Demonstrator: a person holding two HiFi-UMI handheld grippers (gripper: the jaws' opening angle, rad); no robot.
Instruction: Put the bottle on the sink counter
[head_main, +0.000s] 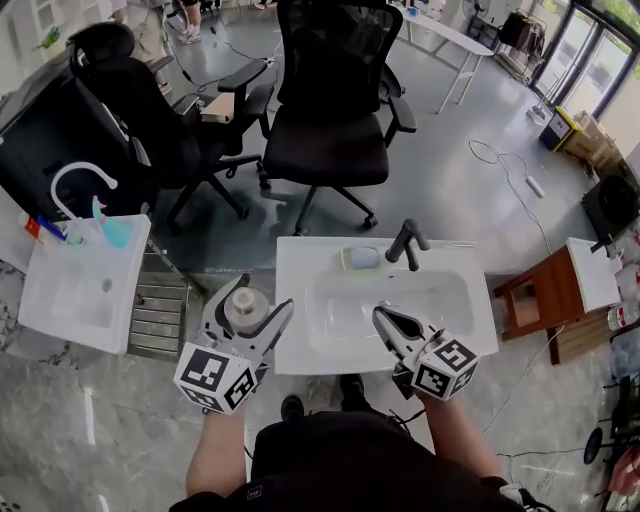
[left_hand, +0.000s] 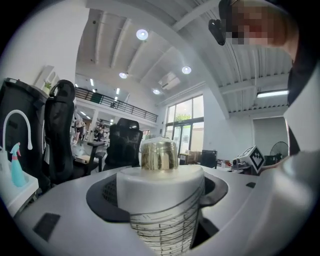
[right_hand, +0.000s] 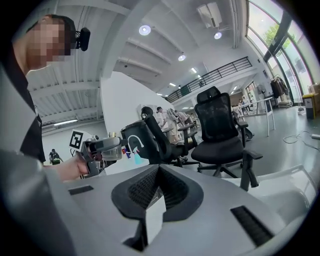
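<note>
My left gripper is shut on a white bottle with a gold cap, held upright just off the front left corner of the white sink counter. In the left gripper view the bottle fills the space between the jaws, its gold cap on top. My right gripper hovers over the counter's front edge, right of the basin, shut and holding nothing. In the right gripper view its jaws meet, and the left gripper with the bottle shows at the left.
A black faucet and a pale soap bar sit at the counter's back. A second small sink with a teal spray bottle stands to the left. Office chairs are behind, a wooden stool at the right.
</note>
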